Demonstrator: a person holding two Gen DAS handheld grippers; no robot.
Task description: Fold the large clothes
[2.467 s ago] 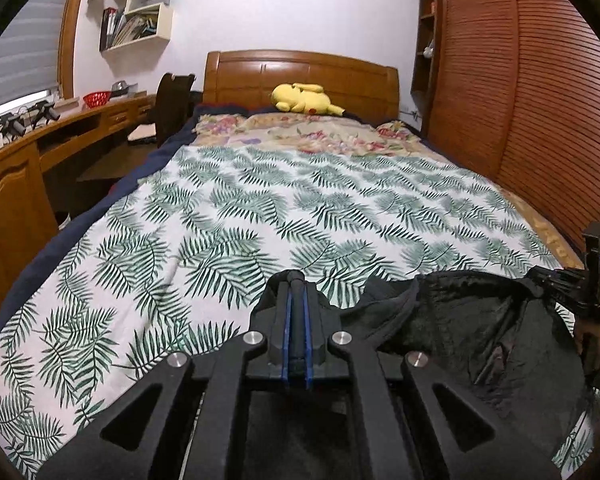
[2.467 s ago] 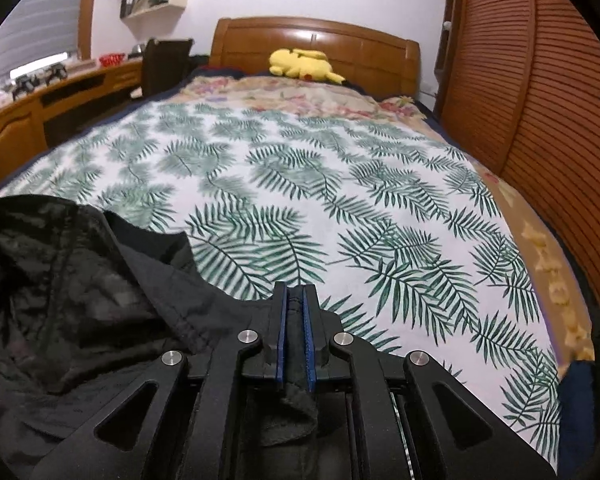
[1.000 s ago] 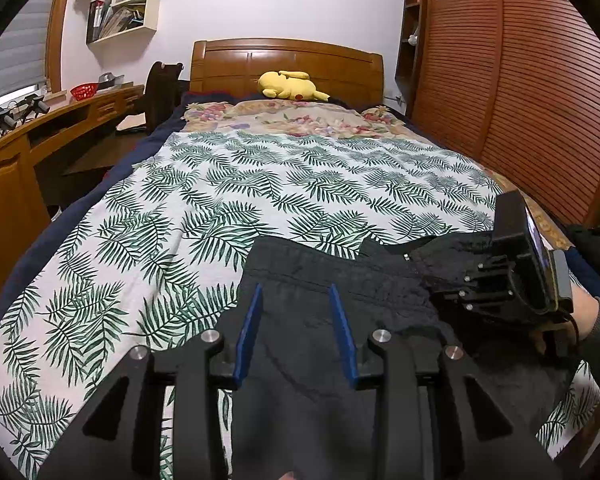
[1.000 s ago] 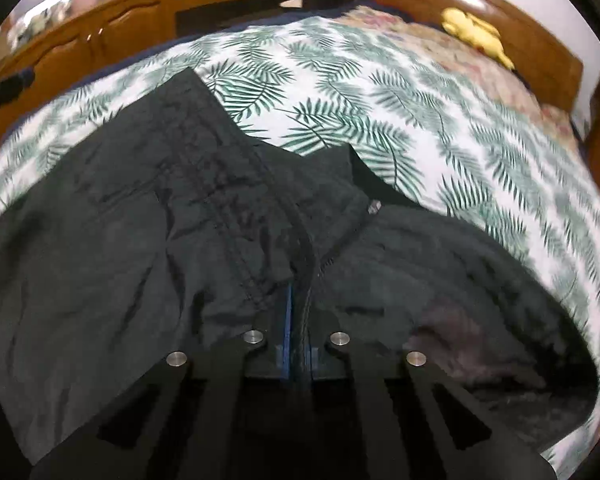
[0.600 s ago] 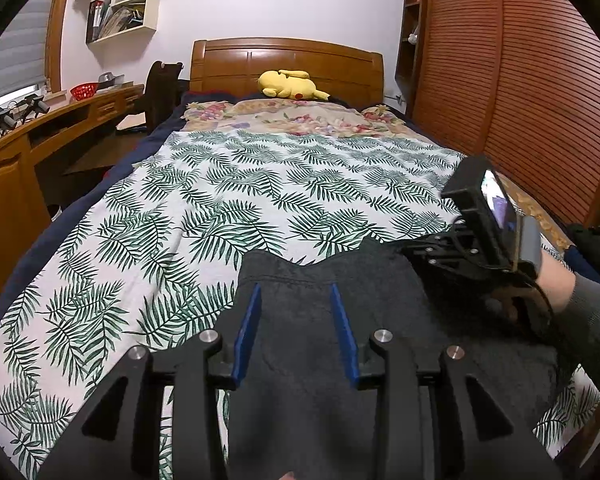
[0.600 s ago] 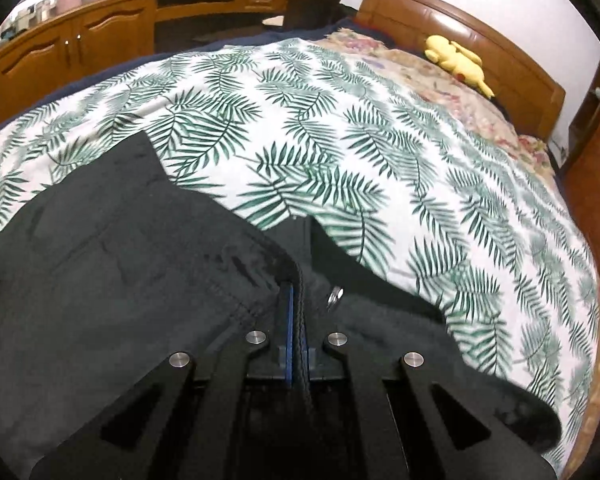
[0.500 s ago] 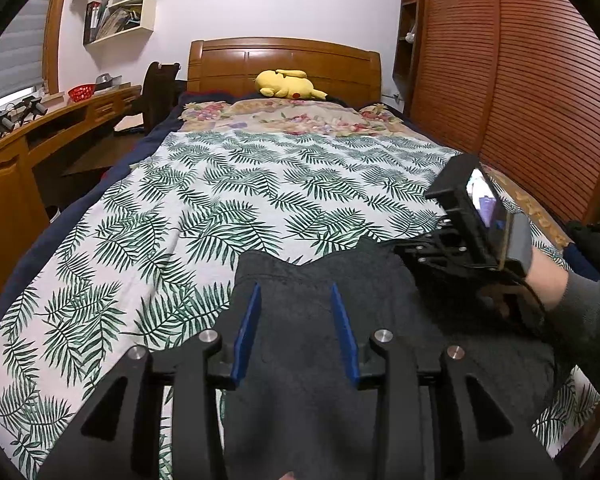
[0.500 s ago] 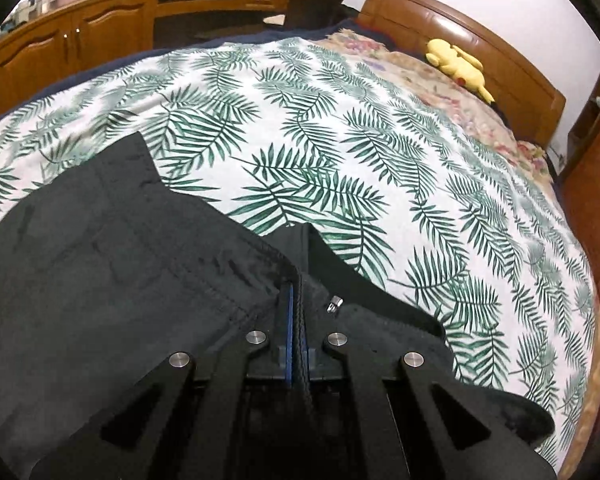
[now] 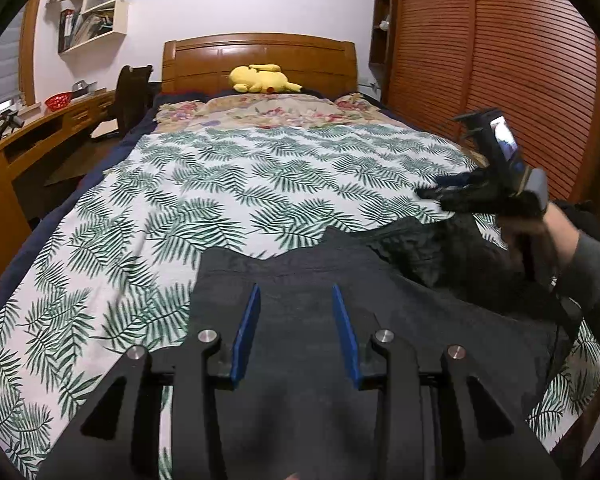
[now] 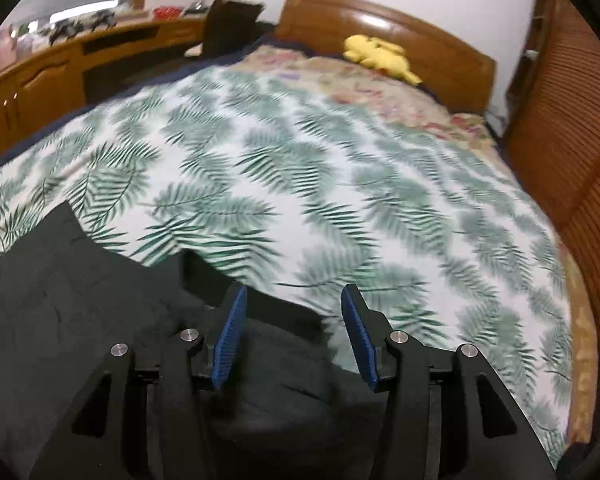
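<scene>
The left gripper [image 9: 294, 322] has its two blue-padded fingers spread apart and grasps nothing, hovering above one dark garment [image 9: 340, 280] spread flat at the near end of the bed; the right gripper [image 10: 292, 332] also has its two blue fingers parted and empty, above the same garment [image 10: 80, 292], whose right part bunches into loose folds. In the left wrist view the right gripper [image 9: 440, 192] appears at the right side, raised off the cloth, with the person's hand [image 9: 540, 236] on its handle. The garment's far edge runs unevenly across the bed, with one pointed corner at the left; its near part is hidden under the gripper bodies. Beyond that edge one leaf-print cover [image 9: 260, 176] lies wide and bare up to one floral cover [image 9: 268, 112] near one wooden headboard [image 9: 260, 56], where one yellow plush toy [image 9: 260, 78] rests. One long wooden desk [image 9: 40, 140] borders the bed's left side; one slatted wooden wardrobe [image 9: 480, 60] borders the right.
</scene>
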